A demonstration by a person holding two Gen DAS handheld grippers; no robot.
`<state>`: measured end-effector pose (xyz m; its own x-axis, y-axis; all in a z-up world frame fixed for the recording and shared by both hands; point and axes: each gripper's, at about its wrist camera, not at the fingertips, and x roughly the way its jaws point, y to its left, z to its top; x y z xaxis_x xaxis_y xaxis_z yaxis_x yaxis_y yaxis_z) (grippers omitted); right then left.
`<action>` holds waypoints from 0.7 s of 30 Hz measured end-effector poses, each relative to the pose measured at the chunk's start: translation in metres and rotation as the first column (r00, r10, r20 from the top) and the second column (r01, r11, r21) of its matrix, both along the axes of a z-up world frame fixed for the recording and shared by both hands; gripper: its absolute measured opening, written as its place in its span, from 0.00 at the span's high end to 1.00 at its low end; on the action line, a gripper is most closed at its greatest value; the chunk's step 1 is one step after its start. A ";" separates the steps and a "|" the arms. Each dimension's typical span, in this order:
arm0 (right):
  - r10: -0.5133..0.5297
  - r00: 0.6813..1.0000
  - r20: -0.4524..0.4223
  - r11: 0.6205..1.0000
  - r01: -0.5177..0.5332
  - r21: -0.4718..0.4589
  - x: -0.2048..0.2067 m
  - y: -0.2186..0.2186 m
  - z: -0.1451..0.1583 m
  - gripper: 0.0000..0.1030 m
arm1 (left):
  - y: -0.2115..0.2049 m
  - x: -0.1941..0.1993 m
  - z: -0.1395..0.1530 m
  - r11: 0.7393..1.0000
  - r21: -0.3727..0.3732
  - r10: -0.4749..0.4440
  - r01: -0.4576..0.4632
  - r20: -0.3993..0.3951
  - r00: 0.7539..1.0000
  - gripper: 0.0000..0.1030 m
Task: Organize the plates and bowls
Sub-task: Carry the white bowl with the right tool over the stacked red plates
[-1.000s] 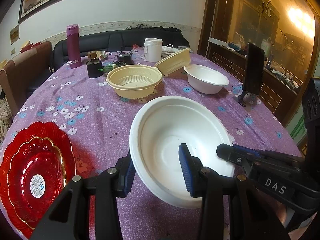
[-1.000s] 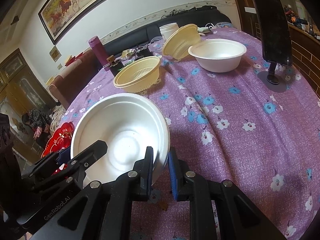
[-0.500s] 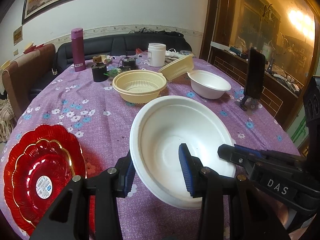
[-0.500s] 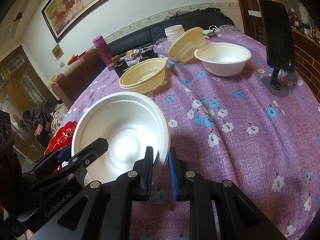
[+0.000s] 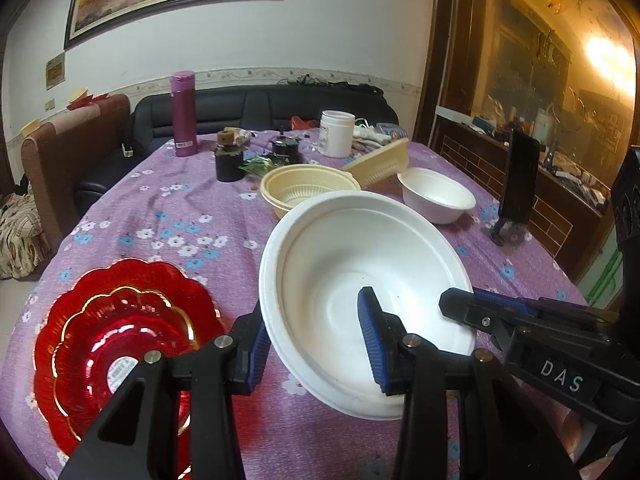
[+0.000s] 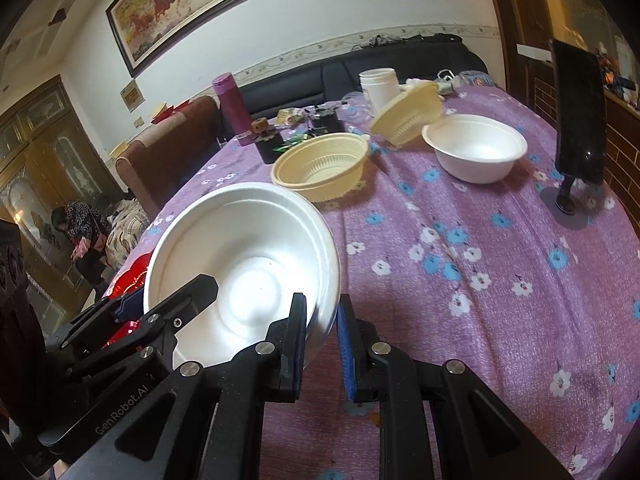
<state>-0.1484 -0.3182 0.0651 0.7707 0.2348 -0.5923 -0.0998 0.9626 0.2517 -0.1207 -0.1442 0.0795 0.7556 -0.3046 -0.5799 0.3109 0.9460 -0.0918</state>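
Tongs both pinch big white bowl (image 5: 360, 280) rim: left tongs (image 5: 316, 344) wider, right tongs (image 6: 322, 348) narrow; bowl tilted above tabletop (image 6: 500, 300).

black tongs (image 5: 316, 344), blue ribbed pads (image 5: 370, 340), silver screws

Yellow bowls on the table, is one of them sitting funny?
Yes. One yellow bowl is tipped on its side, leaning by the small white bowl, while the other yellow bowl sits upright. The big white bowl is tilted too, but both grippers hold it by its rim.
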 end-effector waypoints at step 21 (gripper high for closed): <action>0.210 0.978 0.003 0.975 -0.210 -0.073 0.020 0.101 0.008 0.81 | 0.102 -0.008 0.006 0.977 -0.020 0.213 -0.213 0.017 0.977 0.56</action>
